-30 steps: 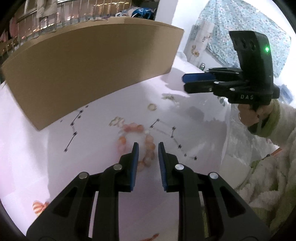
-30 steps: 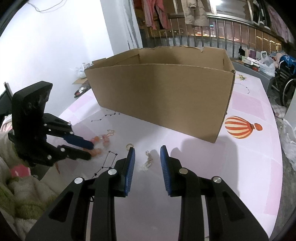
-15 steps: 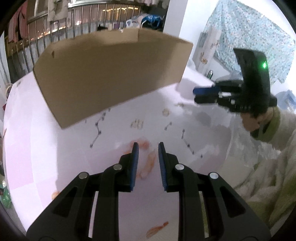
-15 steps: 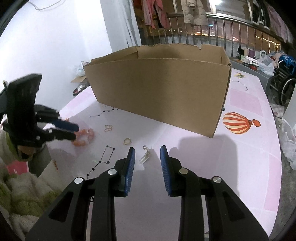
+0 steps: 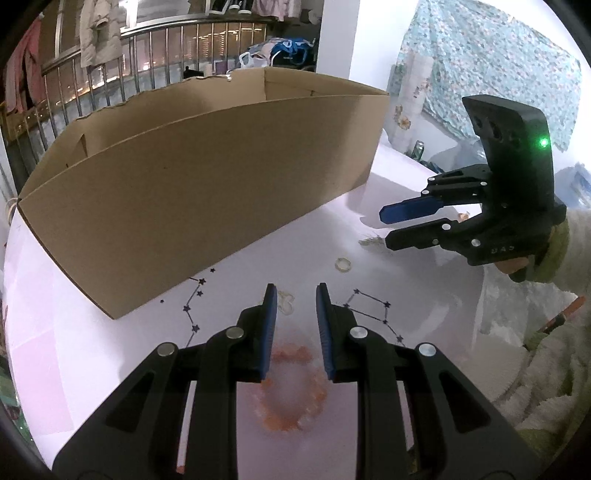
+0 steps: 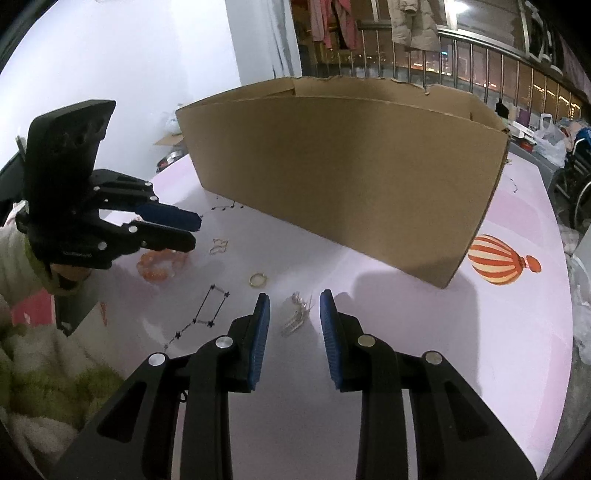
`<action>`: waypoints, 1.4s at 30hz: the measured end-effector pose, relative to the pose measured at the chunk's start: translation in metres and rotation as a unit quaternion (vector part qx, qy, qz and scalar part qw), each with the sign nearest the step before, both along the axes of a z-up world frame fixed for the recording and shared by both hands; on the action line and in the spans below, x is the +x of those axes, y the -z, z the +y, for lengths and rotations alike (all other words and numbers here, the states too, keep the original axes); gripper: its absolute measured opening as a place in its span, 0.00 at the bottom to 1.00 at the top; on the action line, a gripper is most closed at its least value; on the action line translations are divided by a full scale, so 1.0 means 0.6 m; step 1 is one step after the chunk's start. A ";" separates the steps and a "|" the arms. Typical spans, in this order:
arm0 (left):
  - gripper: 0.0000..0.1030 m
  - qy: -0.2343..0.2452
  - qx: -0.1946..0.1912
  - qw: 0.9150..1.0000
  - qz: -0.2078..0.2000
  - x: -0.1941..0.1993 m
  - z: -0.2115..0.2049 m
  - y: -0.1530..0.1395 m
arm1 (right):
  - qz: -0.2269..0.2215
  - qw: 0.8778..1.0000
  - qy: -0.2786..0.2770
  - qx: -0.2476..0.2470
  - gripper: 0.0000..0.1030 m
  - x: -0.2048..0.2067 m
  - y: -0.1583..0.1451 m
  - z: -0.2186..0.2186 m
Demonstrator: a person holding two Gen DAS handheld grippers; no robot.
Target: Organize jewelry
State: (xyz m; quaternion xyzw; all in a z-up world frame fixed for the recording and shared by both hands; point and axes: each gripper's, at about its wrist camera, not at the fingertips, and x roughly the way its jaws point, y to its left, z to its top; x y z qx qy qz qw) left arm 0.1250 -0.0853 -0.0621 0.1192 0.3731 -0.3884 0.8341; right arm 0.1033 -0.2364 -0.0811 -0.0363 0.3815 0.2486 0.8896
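Since the earlier frame the left gripper (image 5: 294,295) has lifted off the orange bead bracelet (image 5: 291,387), which now lies on the pink table (image 6: 461,332) beneath its parted, empty jaws. Rightward lie a small clasp (image 6: 218,245), a gold ring (image 6: 258,279) and silver earrings (image 6: 297,314). The right gripper (image 6: 294,301) hangs above the earrings, jaws apart and empty. The cardboard box (image 6: 351,184) stands beyond.

Ahead of me a pink table (image 6: 480,332) bears a printed hot-air balloon (image 6: 502,260) and star lines (image 5: 369,310); behind runs a metal railing (image 6: 480,55) hung with clothes (image 6: 412,22).
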 end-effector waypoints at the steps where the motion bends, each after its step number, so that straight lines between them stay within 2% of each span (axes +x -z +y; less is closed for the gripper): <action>1: 0.20 -0.001 -0.001 1.000 -0.001 0.000 0.000 0.000 | 0.000 1.000 0.000 0.000 0.24 0.003 0.000 0.001; 11: 0.20 -0.001 0.007 1.000 -0.008 0.009 0.003 0.009 | 0.007 1.000 0.002 -0.017 0.15 0.002 0.010 0.008; 18: 0.20 0.010 0.023 1.000 -0.003 0.015 -0.011 0.022 | 0.011 1.000 0.008 -0.020 0.14 0.003 0.009 0.007; 27: 0.20 -0.001 0.035 0.999 0.005 0.024 -0.023 0.030 | 0.009 1.000 0.011 -0.015 0.14 0.005 0.009 0.009; 35: 0.20 -0.037 0.063 0.997 -0.014 0.014 -0.051 0.032 | 0.005 1.000 0.013 -0.012 0.14 0.000 0.011 0.003; 42: 0.19 -0.061 0.064 0.996 -0.013 0.014 -0.058 0.035 | 0.002 1.000 0.013 -0.013 0.14 -0.002 0.011 0.001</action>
